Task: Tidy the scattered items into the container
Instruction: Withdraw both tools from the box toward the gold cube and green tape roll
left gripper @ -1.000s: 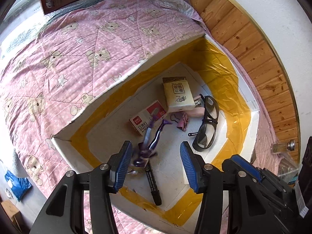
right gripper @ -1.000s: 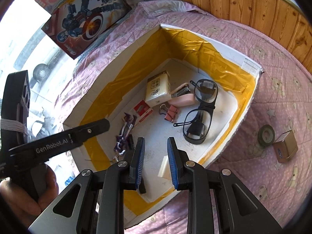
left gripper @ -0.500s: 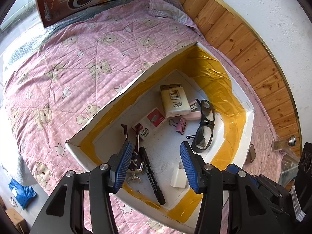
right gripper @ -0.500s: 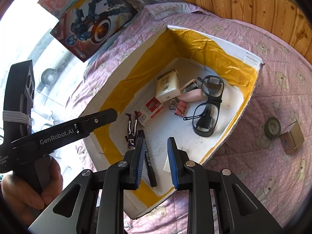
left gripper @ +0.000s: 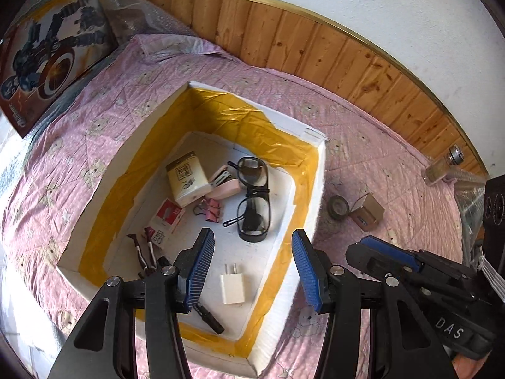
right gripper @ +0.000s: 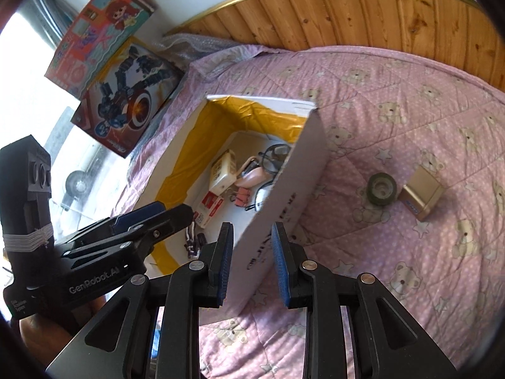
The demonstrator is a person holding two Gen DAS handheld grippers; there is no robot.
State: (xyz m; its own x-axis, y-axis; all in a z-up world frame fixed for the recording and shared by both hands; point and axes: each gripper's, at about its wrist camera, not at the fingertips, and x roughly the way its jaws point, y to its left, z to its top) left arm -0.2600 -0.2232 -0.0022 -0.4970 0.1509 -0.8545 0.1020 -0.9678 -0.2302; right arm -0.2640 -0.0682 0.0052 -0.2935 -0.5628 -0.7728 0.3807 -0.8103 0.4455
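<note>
A white box (left gripper: pixel 315 189) lined with yellow tape sits on the pink quilt. Inside lie glasses (left gripper: pixel 254 199), a cream pack (left gripper: pixel 187 180), a pink stapler (left gripper: pixel 224 183), a pink binder clip (left gripper: pixel 211 210), a red-and-white carton (left gripper: pixel 165 221), a purple cord (left gripper: pixel 143 252), a black marker (left gripper: pixel 210 315) and a white charger (left gripper: pixel 233 287). A dark tape roll (right gripper: pixel 382 188) and a small brown box (right gripper: pixel 421 193) lie on the quilt right of the box (right gripper: pixel 284 205). My left gripper (left gripper: pixel 252 265) is open above the box's near end. My right gripper (right gripper: pixel 252 262) is open beside the box's outer wall, holding nothing.
A wooden wall panel (left gripper: pixel 315 50) runs behind the quilt. Toy boxes (right gripper: pixel 126 94) lean at the far left. A glass jar (left gripper: pixel 445 167) stands at the right by the wall. A hand (right gripper: pixel 47 331) holds the left gripper's handle.
Both grippers have drawn back and swung right. The purple cord now lies flat in the box. The tape roll and brown box have come into both views.
</note>
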